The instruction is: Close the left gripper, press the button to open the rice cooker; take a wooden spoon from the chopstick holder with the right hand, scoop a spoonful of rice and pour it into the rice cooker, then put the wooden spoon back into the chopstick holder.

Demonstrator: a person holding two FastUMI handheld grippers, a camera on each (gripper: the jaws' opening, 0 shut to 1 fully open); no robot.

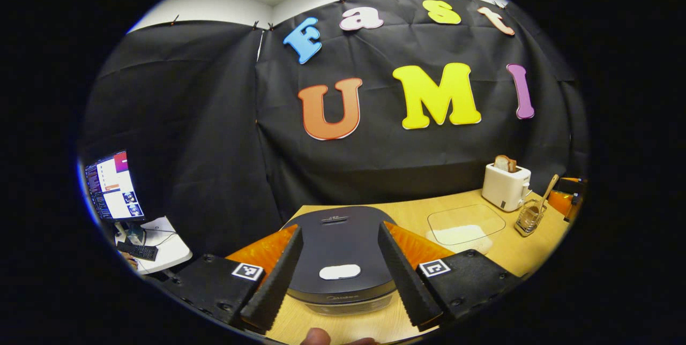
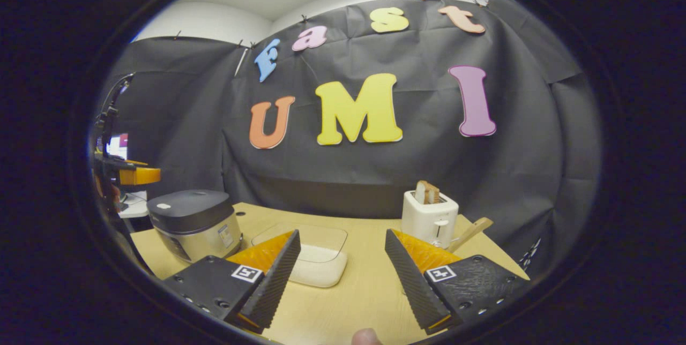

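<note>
Nearest in the left gripper view, the left tongs (image 1: pixel 340 286) stand released, jaws spread to either side of the rice cooker (image 1: pixel 337 251) and hovering above its shut lid, lined up on the pale button (image 1: pixel 340 271); by my judgement they must clench before pressing, so the first step is not yet done. To the cooker's right, mid-table, sits a clear container of rice (image 1: pixel 465 226), placed between cooker and spoon, which should keep the scoop's travel short. Farther right, near the table's far right corner, stands a white toaster (image 1: pixel 505 185) with bread in it, and just beside it the wire chopstick holder (image 1: pixel 529 219), the wooden spoon (image 1: pixel 545 194) leaning handle-up for an easy grab. In the right gripper view, the right tongs (image 2: pixel 340 275) also hang released over the table (image 2: pixel 364 291), holding nothing, well short of the spoon.
</note>
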